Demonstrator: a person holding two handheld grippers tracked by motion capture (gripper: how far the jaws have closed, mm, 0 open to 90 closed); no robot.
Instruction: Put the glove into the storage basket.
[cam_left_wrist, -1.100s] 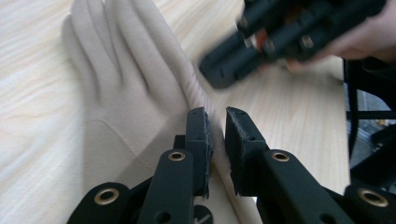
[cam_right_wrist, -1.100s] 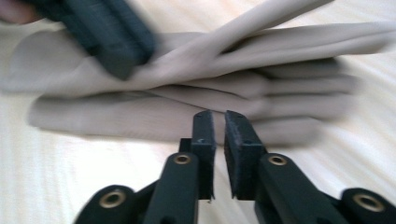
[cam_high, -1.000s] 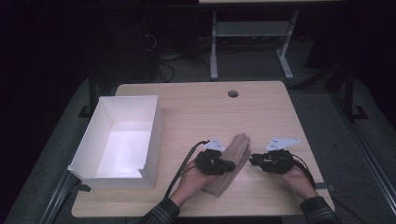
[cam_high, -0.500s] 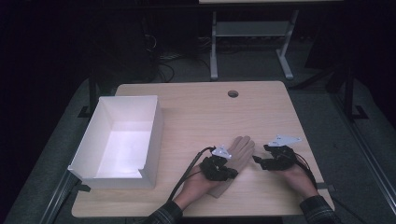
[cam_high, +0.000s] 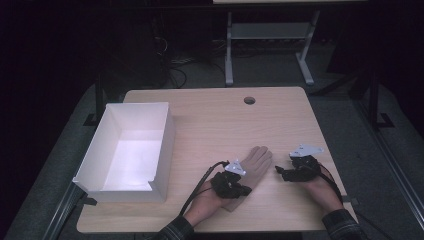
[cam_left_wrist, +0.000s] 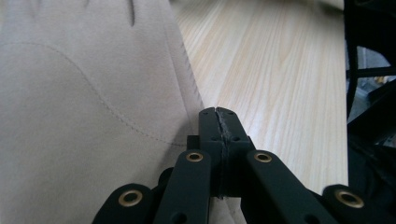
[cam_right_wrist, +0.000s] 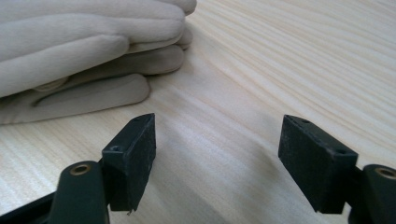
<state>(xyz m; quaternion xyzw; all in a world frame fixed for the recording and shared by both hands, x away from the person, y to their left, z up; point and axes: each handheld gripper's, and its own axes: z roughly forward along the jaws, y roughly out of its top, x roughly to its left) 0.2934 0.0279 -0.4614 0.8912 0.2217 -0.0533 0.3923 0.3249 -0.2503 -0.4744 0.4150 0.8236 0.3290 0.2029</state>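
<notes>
A beige glove (cam_high: 256, 162) lies flat on the wooden table (cam_high: 210, 125), fingers pointing away from me. My left gripper (cam_high: 244, 190) rests at its cuff end. In the left gripper view the jaws (cam_left_wrist: 217, 114) are shut tight against each other along the glove's (cam_left_wrist: 84, 93) stitched right edge; whether fabric is pinched between them I cannot tell. My right gripper (cam_high: 279, 172) sits just right of the glove. Its jaws (cam_right_wrist: 217, 144) have just been opening and stand wide with only bare table between them. The glove's fingertips (cam_right_wrist: 84, 42) lie ahead to the left, apart from the pads.
A white open box (cam_high: 162, 145) stands on the left part of the table. A round cable hole (cam_high: 249, 100) sits near the far edge. Dark floor and a metal frame lie beyond the table.
The right gripper's jaws have spread wide and now stand apart from the glove. The glove has settled flatter and slightly farther up the table. Both hands have barely moved.
</notes>
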